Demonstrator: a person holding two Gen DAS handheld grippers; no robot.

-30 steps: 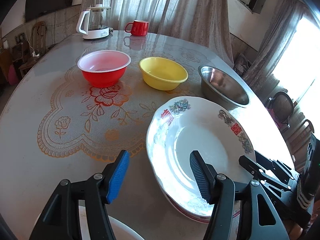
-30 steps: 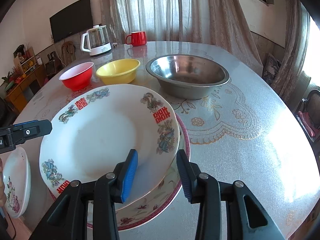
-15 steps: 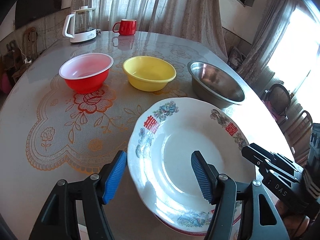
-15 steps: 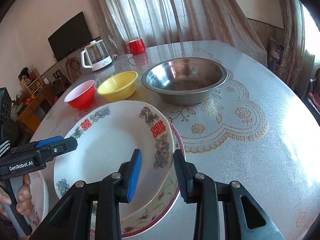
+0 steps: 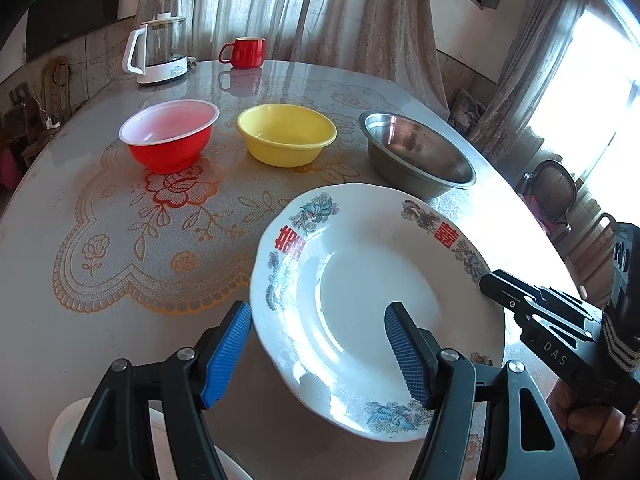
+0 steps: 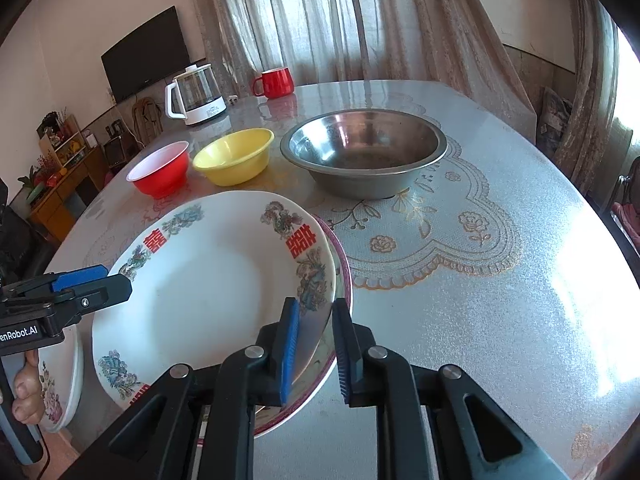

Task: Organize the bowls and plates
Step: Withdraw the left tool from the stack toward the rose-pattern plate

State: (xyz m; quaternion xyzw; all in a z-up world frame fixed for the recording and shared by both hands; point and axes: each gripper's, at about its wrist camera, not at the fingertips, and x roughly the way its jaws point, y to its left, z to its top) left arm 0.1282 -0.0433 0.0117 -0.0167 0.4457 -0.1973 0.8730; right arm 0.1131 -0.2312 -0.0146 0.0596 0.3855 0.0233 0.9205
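In the left wrist view, the white plate (image 5: 376, 300) is tilted above the counter (image 5: 120, 336), close to the camera. It is a deep plate with a scalloped rim, two red double-happiness signs, and blue-grey dragon and phoenix pictures around the border. The left gripper (image 5: 318, 350) has its fingers around the near-left rim of the plate; they are opening and do not press on it. Behind stand a red bowl (image 5: 170, 136), a yellow bowl (image 5: 286, 134) and a steel bowl (image 5: 416, 154) in one row. A piece of a second white plate (image 5: 72, 424) shows at the bottom left.

In the right wrist view, the right gripper (image 6: 318, 350) has its fingers closing on the near-right rim of the white plate (image 6: 208, 280), with the rim between the blue pads. Under this plate lies a plate with a dark red border (image 6: 340, 268) flat on the counter (image 6: 500, 320). The left gripper (image 6: 86, 284) is at the left edge of the plate, held by a hand (image 6: 26, 396). A small flowered plate (image 6: 66, 380) lies at the counter's left edge.
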